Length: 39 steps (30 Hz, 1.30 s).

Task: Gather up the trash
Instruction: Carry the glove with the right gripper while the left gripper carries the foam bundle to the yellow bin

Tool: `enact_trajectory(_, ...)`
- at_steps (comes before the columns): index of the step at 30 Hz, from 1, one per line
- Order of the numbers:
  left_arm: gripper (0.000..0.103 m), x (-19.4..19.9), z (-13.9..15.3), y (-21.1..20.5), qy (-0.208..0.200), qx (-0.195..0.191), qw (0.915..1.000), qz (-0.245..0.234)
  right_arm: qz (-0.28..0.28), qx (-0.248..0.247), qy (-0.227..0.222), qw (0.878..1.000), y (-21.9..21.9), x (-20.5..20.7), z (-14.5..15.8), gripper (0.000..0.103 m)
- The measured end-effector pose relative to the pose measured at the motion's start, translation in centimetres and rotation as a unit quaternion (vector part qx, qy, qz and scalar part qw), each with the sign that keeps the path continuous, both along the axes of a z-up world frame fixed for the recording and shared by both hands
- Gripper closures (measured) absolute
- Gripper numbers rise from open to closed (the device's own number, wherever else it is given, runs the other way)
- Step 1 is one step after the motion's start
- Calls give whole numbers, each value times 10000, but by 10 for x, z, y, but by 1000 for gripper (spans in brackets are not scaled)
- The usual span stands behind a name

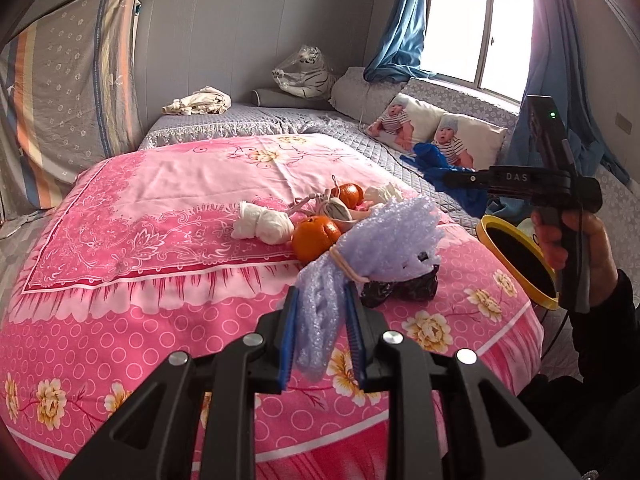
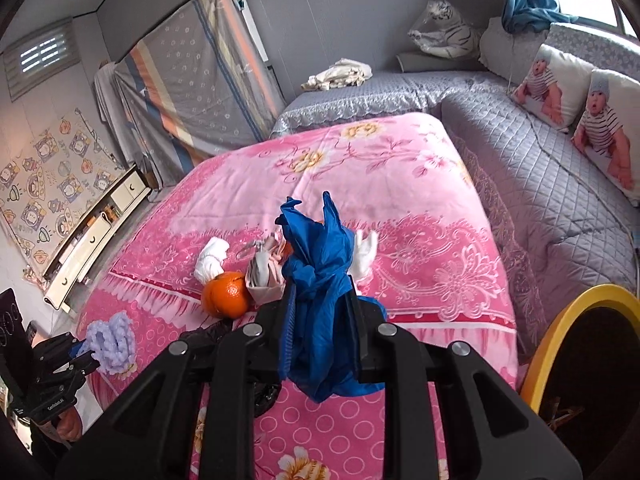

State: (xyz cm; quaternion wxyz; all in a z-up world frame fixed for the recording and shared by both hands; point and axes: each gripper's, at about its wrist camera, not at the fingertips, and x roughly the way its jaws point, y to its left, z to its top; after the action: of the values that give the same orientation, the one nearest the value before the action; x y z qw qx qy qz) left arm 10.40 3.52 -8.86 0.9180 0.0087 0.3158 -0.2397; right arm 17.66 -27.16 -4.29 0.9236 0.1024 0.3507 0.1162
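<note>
We are pinching a light, squashy purple foam net (image 1: 320,320) in the left gripper (image 1: 323,336) and limp, slippery blue plastic bag (image 2: 320,300) in the right gripper (image 2: 320,332), both clamped at mid-bunch, just beside the yellow-rimmed bin (image 2: 560,328).

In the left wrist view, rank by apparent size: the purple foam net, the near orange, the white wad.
1. purple foam net, though it is nearest the camera, which inflates it.
2. and 3. white wad and near orange: too alike to rank.

You hold a lilac foam net bundle (image 1: 352,264) tied with a rubber band, and a crumpled blue plastic bag (image 2: 320,280), both lifted over the pink bed.
</note>
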Motion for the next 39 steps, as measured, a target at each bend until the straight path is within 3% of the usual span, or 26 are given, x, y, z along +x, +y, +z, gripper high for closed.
enact_trajectory(11, 82, -2, 17, -9, -173, -93, 9998, 13, -249, 122, -354, 9990, -28, -26, 24, 83)
enact_trajectory(23, 82, 3, 45, -29, -358, -522, 9979, 98, -482, 284, -850, 9948, -54, -62, 49, 83)
enact_trajectory(33, 82, 8, 73, -76, -771, -572, 9953, 122, -1019, 388, -1306, 9854, -93, -106, 64, 83)
enact_trajectory(39, 82, 9, 92, -114, -996, -696, 9925, -143, -1506, 319, -1672, 9738, -122, -137, 77, 83)
